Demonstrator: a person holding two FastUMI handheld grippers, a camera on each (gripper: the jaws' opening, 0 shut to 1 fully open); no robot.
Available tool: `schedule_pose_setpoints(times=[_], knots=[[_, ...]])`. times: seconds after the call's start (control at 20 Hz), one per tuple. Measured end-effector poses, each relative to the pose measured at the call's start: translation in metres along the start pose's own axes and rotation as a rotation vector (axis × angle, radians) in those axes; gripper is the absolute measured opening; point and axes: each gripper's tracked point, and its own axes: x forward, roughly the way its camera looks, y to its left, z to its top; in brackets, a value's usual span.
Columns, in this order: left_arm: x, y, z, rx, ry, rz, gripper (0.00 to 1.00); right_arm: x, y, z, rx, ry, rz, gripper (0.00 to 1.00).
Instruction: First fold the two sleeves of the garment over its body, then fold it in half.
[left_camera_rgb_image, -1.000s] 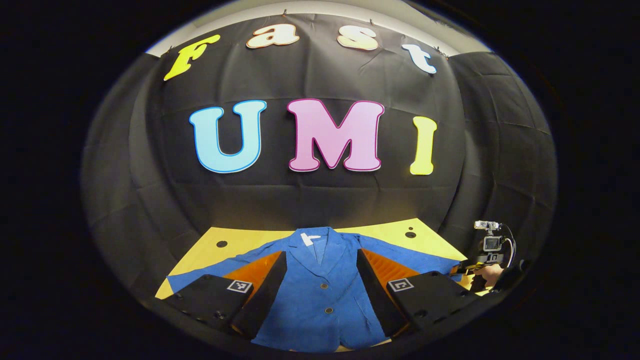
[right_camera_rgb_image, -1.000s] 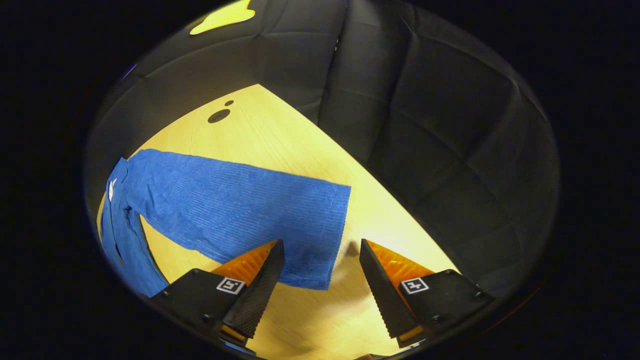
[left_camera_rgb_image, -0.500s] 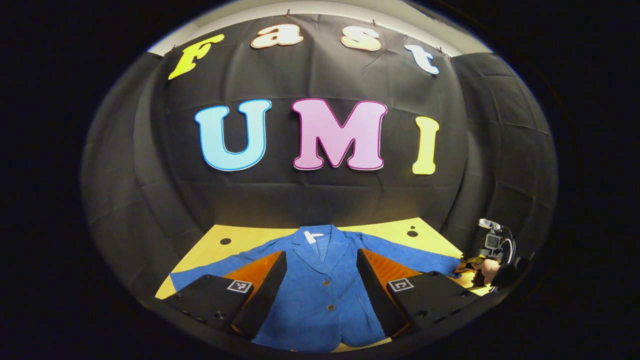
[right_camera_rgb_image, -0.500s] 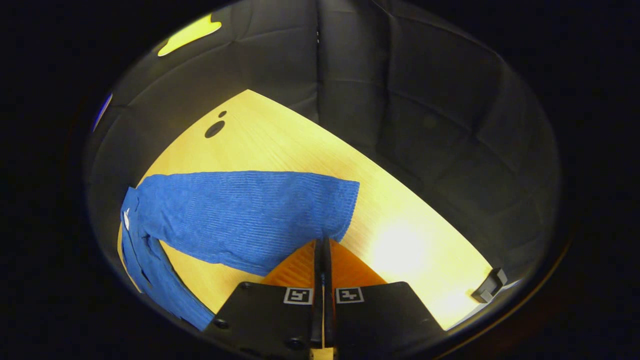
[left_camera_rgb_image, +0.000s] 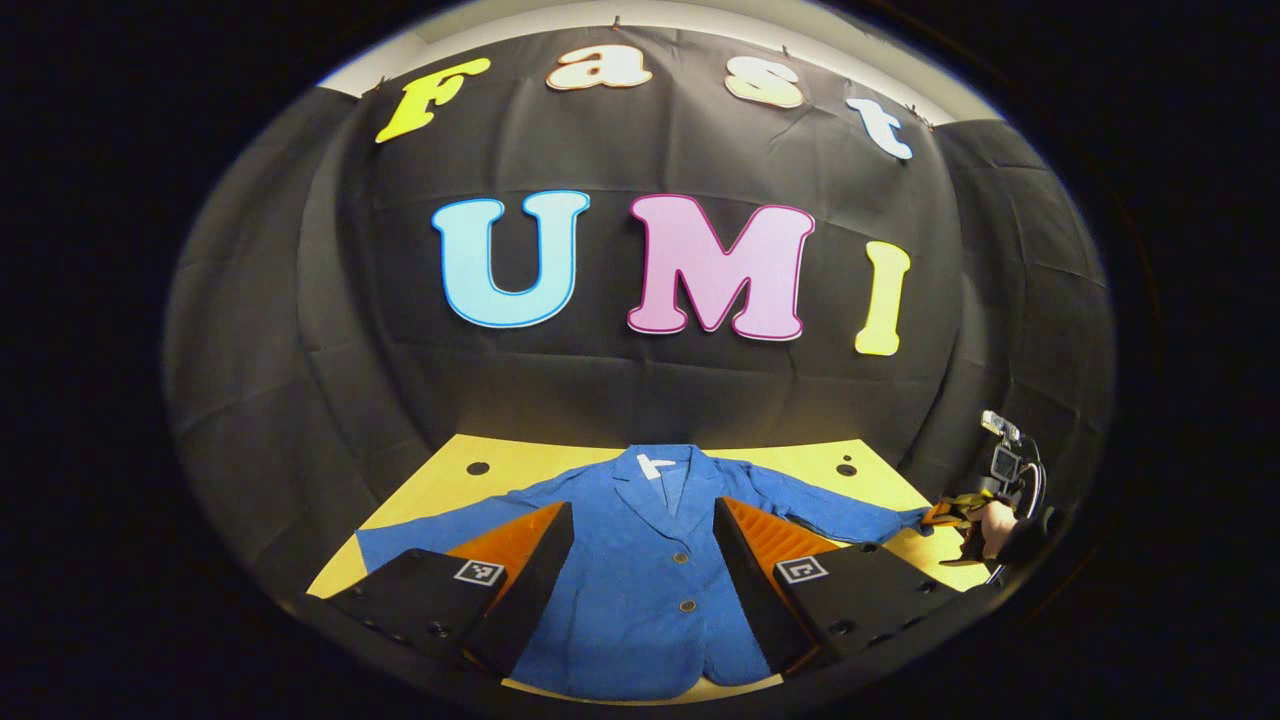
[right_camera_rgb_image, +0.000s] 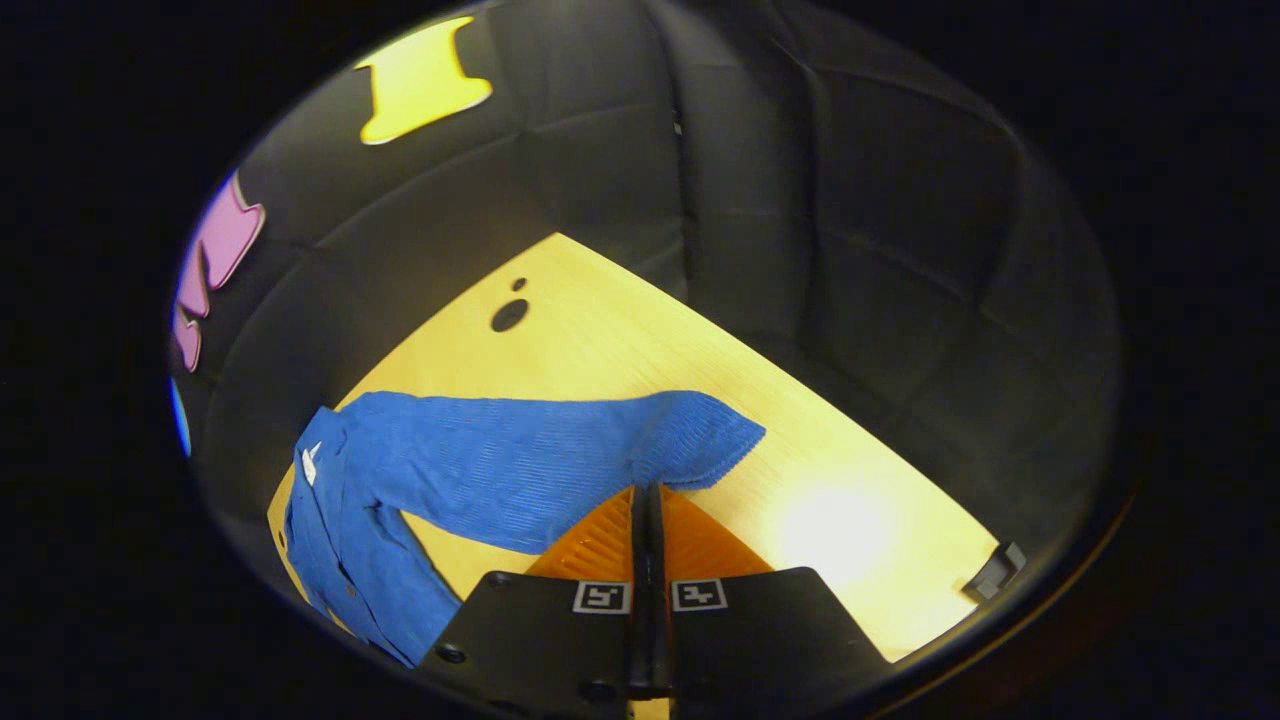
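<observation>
Right sleeve cuff pinched, left tool idle
Your right gripper (right_camera_rgb_image: 647, 490) is clamped on the jacket (left_camera_rgb_image: 640, 580) cuff at lower centre; your left gripper (left_camera_rgb_image: 640, 520) hovers spread over the jacket body on the table (right_camera_rgb_image: 600, 340)

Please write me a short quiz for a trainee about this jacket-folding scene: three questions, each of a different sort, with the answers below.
1. True or false: the left gripper has open jaws above the blue jacket.
2. Which part is the right gripper shut on? A) collar B) sleeve C) hem
3. Fill in: the jacket lies on a yellow ____.

Key: 1 true; 2 B; 3 table.
</observation>
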Motion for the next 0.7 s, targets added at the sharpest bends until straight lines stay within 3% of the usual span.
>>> schedule_pose_setpoints(times=[0.35, 0.5, 0.7], knots=[[-0.01, 0.05, 0.002, -0.063, -0.044, 0.078, 0.81, -0.048, 0.16, 0.032, -0.18, -0.078, 0.218, 0.01], [-0.012, 0.072, -0.003, -0.095, -0.052, 0.108, 0.81, -0.061, 0.249, 0.021, -0.257, -0.082, 0.32, 0.01], [-0.018, 0.104, -0.012, -0.128, -0.055, 0.148, 0.81, -0.09, 0.368, -0.031, -0.37, -0.047, 0.46, 0.0]])
